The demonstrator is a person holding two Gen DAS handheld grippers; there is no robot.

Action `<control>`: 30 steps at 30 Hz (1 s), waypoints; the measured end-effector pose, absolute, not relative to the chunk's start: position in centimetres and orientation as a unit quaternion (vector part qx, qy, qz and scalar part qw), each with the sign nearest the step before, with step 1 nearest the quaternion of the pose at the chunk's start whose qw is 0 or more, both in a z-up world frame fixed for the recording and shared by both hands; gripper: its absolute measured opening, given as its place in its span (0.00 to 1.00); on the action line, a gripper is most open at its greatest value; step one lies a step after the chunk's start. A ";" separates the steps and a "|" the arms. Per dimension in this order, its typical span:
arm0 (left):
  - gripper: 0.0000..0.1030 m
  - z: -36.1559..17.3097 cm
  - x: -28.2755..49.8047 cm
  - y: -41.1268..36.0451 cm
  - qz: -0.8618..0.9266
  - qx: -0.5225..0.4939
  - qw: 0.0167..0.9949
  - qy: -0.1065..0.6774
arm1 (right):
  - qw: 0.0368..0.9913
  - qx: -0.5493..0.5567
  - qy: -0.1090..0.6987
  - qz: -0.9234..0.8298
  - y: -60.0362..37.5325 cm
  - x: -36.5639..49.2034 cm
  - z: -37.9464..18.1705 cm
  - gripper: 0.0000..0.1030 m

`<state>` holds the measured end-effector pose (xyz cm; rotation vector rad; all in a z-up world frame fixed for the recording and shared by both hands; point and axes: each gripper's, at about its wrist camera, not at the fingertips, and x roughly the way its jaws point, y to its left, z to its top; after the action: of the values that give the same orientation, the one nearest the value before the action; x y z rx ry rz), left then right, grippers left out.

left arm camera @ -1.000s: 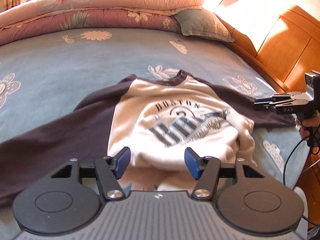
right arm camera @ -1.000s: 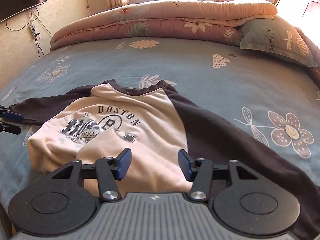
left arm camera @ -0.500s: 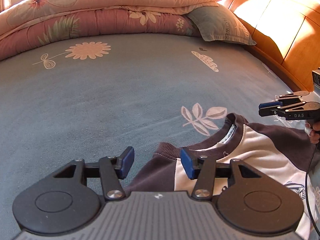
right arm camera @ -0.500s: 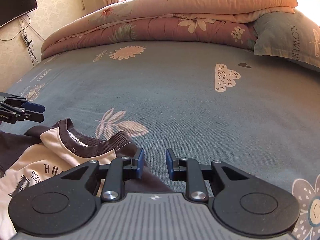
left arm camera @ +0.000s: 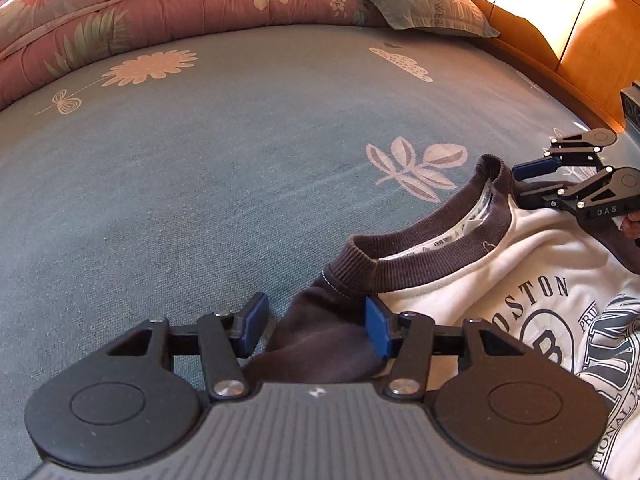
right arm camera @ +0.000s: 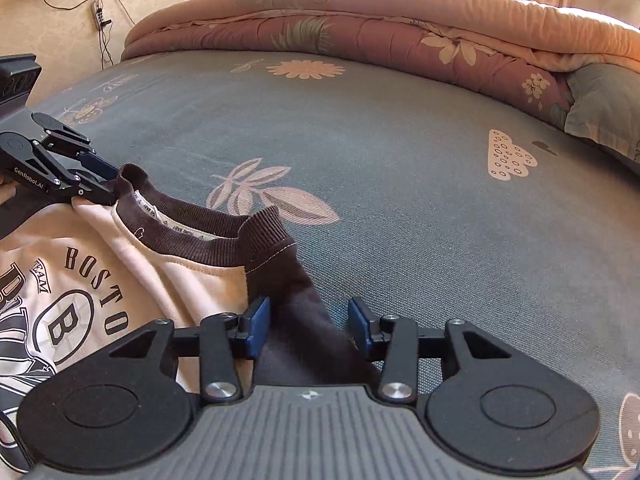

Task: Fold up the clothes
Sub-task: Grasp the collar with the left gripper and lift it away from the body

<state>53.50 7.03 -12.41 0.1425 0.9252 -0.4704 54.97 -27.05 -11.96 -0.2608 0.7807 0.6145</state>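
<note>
A cream sweatshirt (left arm camera: 500,276) with dark brown sleeves, a dark collar (left arm camera: 440,256) and a "BOSTON" print lies face up on the blue-grey bed sheet (left arm camera: 200,200). My left gripper (left arm camera: 316,330) is low over its near shoulder. Its jaws are opening, with dark sleeve cloth between them that only the right pad touches. My right gripper (right arm camera: 309,326) straddles the other dark shoulder (right arm camera: 296,304), jaws opening, cloth loose between the pads. Each gripper also shows in the other's view, the right gripper (left arm camera: 524,182) and the left gripper (right arm camera: 106,184) beside the collar (right arm camera: 208,232).
A folded pink floral quilt (right arm camera: 360,28) and a grey pillow (left arm camera: 424,4) lie along the back of the bed. A wooden headboard (left arm camera: 580,32) runs along the right. A wall screen and hanging cables (right arm camera: 100,20) are at the left. Bare sheet stretches beyond the collar.
Both grippers moved from the hem end of the sweatshirt up to its shoulders and sank closer to the cloth. The right jaws stand wider than half a second ago.
</note>
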 end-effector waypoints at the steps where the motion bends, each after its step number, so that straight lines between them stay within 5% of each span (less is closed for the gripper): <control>1: 0.54 -12.4 53.8 6.8 -0.229 0.077 0.863 0.444 | 0.870 -0.128 0.375 0.292 -26.8 55.4 -12.0 0.57; 4: 0.50 -12.4 54.2 6.9 -0.240 0.071 0.854 0.455 | 0.866 -0.119 0.379 0.303 -26.5 56.7 -12.3 0.63; 17: 0.49 -12.3 54.1 7.3 -0.309 0.085 0.825 0.466 | 0.831 -0.123 0.398 0.367 -26.3 56.9 -11.9 0.61; 25: 0.48 -12.5 54.0 6.3 -0.305 0.110 0.824 0.464 | 0.842 -0.050 0.402 0.357 -27.9 57.6 -12.0 0.35; 27: 0.41 -12.4 53.2 6.7 -0.307 0.105 0.823 0.467 | 0.838 -0.071 0.399 0.365 -27.4 56.4 -11.8 0.31; 30: 0.26 -12.3 52.1 6.3 -0.296 0.107 0.831 0.459 | 0.832 -0.083 0.397 0.378 -27.6 54.4 -11.8 0.11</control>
<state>52.14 6.29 -12.27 0.2276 0.9726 -0.6280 54.43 -27.62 -11.85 -0.1756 0.8417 0.8012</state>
